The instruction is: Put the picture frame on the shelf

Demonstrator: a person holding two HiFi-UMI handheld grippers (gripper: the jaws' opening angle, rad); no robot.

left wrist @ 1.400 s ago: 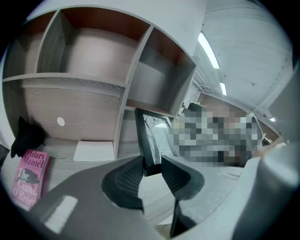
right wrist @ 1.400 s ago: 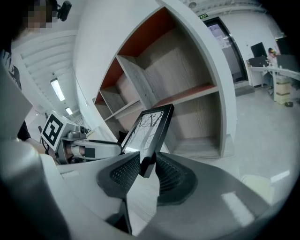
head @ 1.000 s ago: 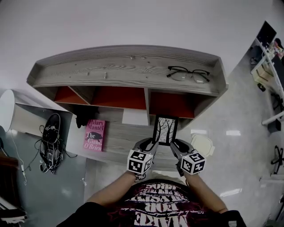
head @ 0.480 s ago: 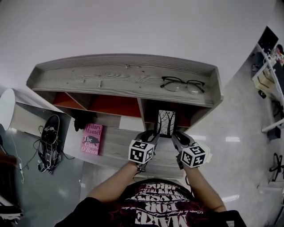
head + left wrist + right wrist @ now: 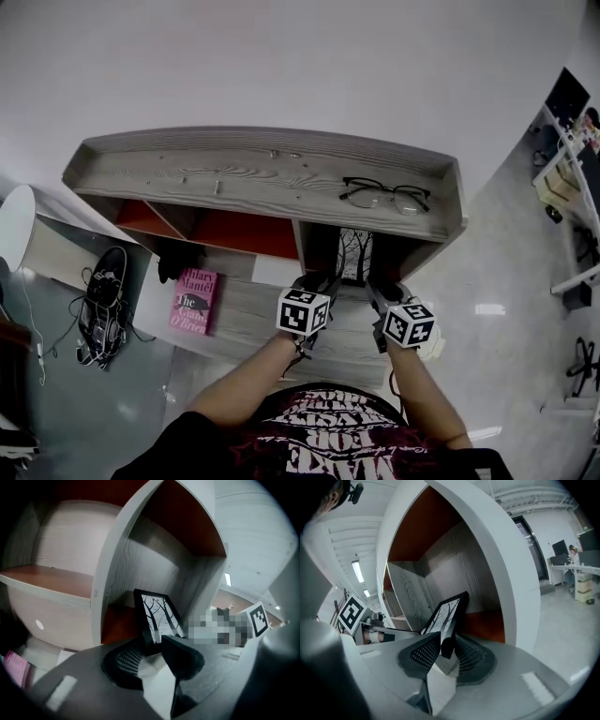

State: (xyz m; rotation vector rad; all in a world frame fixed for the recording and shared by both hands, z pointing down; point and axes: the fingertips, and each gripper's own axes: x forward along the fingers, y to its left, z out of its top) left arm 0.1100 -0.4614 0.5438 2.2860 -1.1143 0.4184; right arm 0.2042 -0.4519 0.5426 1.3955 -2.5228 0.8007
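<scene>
The picture frame [image 5: 354,254] is black with a bare-tree print. It stands upright at the mouth of the right orange-backed compartment of the grey wooden shelf [image 5: 262,167]. My left gripper [image 5: 323,281] is shut on the picture frame's [image 5: 157,619] left edge. My right gripper [image 5: 380,284] is shut on its right edge, and the right gripper view shows the picture frame [image 5: 447,616] pinched between the ribbed pads [image 5: 425,652]. The frame's lower part is hidden behind the grippers in the head view.
Black eyeglasses [image 5: 385,196] lie on the shelf top at the right. A pink book [image 5: 194,301] lies on the lower board at the left. Black shoes [image 5: 103,305] and a white round object [image 5: 21,239] sit on the floor to the left. The compartments [image 5: 239,232] to the left show nothing inside.
Both grippers have carried the picture frame up and forward, from in front of the lower board into the opening of the right compartment.
</scene>
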